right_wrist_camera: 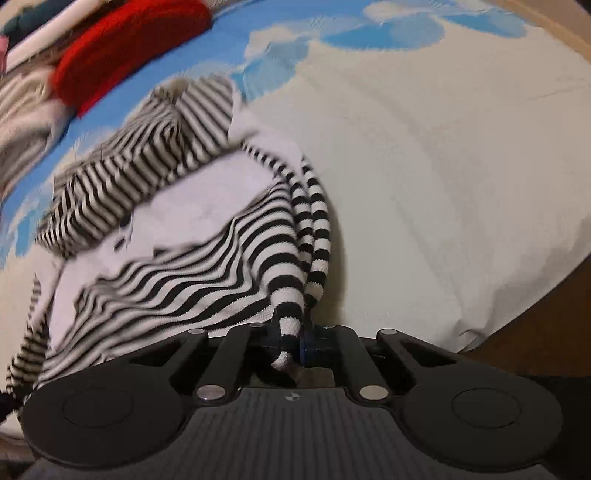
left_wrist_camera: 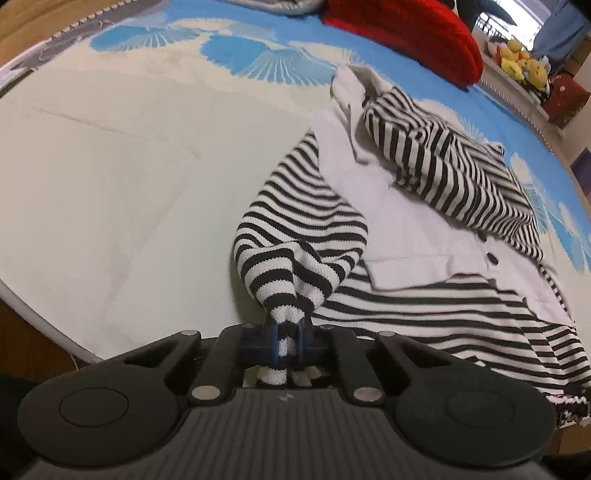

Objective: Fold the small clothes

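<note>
A small black-and-white striped garment [left_wrist_camera: 424, 173] with a white front panel and dark buttons lies spread on the bed. Its near left edge bunches up into my left gripper [left_wrist_camera: 287, 343], whose blue pads are shut on a fold of the striped knit. In the right wrist view the same striped garment [right_wrist_camera: 192, 273] stretches away to the left, blurred. A gathered striped strand of it runs down into my right gripper [right_wrist_camera: 293, 345], which is shut on that cloth. One sleeve lies folded across the white panel toward the far side.
The bed [left_wrist_camera: 110, 177] has a cream sheet with blue fan shapes. A red knit item [left_wrist_camera: 406, 33] lies at the far side, with other clothes behind it. Yellow soft toys [left_wrist_camera: 521, 62] sit on a ledge beyond. The bed's edge and brown floor [right_wrist_camera: 546, 332] lie near the right gripper.
</note>
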Tool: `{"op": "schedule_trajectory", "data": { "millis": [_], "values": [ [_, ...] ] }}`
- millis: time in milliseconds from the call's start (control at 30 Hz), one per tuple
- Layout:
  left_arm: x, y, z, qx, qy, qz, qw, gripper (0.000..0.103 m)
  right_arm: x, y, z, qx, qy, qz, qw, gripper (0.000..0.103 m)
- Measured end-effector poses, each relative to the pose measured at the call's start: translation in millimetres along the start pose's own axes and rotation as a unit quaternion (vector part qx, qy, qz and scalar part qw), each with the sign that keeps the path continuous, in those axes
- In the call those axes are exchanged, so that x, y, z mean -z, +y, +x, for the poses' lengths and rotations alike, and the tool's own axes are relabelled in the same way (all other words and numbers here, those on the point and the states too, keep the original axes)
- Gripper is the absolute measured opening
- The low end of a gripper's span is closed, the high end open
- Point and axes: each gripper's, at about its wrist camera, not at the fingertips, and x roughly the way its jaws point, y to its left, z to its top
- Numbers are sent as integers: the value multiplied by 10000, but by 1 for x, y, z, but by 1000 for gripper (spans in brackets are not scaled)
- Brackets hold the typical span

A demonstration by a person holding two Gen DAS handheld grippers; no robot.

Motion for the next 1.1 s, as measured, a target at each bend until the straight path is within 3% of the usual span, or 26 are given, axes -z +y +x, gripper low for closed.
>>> {"op": "schedule_trajectory", "data": {
  "millis": [167,267,600,633,733,900,1100],
  "values": [
    [0,1,16,-131,354,87,9992,34,7,6,21,262,439,-181,9985,8],
    [-2,6,14,-89,389,6,9992,38,8,7,28,395,508,-222,9977,22],
    [1,2,17,-68,415,142,9990,37,11,10,29,437,456,-311,9975,24],
    [1,2,16,-58,412,141,9990,32,12,11,29,438,448,-335,9975,24],
    [1,0,14,99,361,143,9992,11,11,11,27,304,402,-317,9982,9],
    [0,-5,7,106,188,278,9994,10,8,11,16,169,125,-286,9994,6],
    [1,-3,17,89,399,292,9987,15,10,10,27,173,405,-249,9987,13]
  ]
}}
